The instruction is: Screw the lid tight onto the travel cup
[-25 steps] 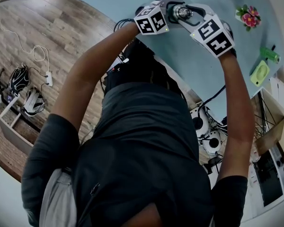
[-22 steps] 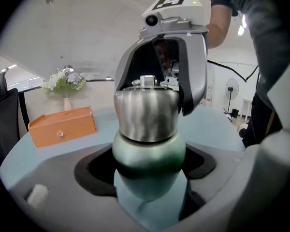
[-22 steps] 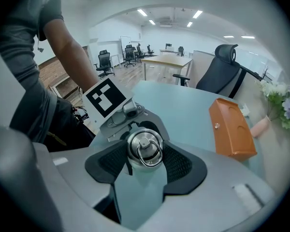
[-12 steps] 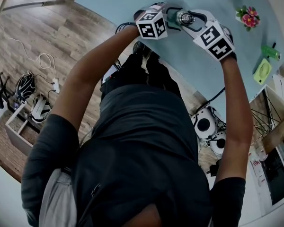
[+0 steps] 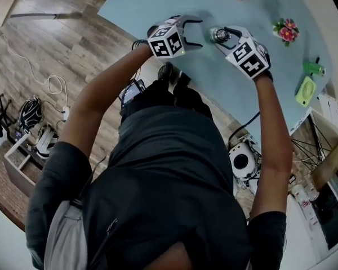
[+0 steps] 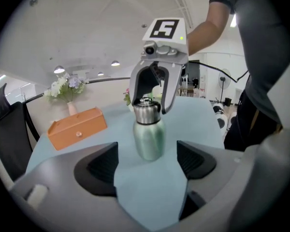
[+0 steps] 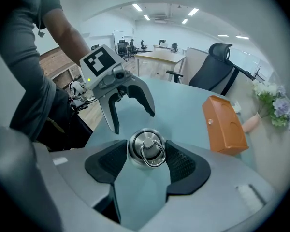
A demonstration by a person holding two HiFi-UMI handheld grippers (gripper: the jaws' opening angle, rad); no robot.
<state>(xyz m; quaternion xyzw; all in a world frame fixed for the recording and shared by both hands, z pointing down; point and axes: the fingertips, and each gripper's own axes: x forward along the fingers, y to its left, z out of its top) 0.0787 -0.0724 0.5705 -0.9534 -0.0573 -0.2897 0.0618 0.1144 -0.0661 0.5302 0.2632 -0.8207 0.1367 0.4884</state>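
Lid point(image 7: 146, 147) snug within right gripper point(image 7: 146, 154)

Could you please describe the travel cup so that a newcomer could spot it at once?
On the pale blue table, look toward the person's side, where the right gripper has its jaws on a steel lid. Under it stands the travel cup: unlike the orange box nearby, it is an upright green metal cylinder, its lid topped by a ring.

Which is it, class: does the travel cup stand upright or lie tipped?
Upright: the travel cup stands on its base on the table, lid uppermost.
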